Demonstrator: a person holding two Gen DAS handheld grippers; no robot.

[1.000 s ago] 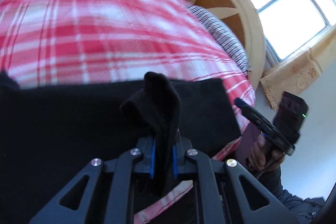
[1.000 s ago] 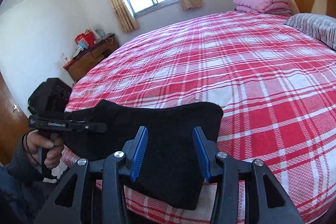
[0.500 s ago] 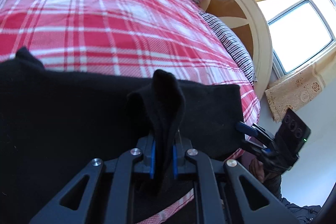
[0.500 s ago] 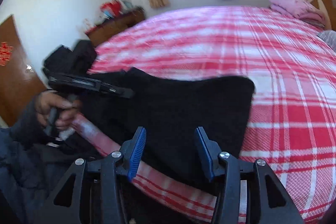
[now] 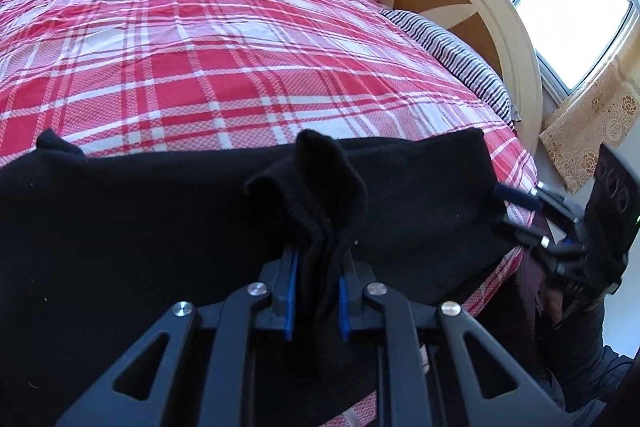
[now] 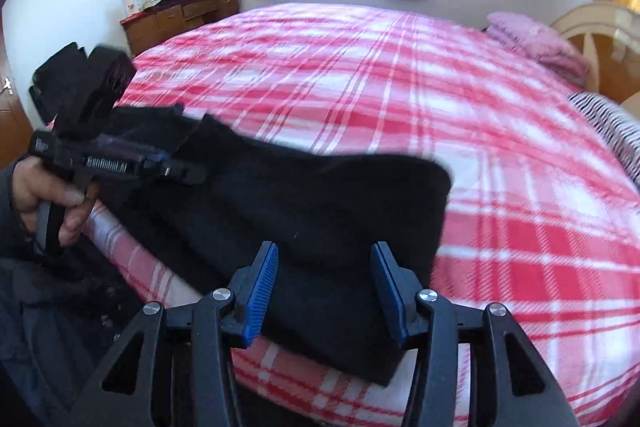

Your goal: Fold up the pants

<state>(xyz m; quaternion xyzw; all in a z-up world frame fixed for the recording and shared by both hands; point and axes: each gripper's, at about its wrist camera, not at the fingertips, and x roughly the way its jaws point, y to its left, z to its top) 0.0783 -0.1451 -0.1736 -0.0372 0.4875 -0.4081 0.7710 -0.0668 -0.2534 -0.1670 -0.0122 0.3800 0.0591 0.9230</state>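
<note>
While the left gripper (image 5: 316, 301) pinches a bunched fold of the black pants (image 5: 160, 227) — jaws opening — the right gripper (image 6: 324, 291) sits half open, empty, over their end; pants lie flat along the plaid bed (image 5: 200, 47) edge.

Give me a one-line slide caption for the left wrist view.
Left tongs, jaws opening around a bunched fold of black pants, over a red plaid bedspread.
</note>
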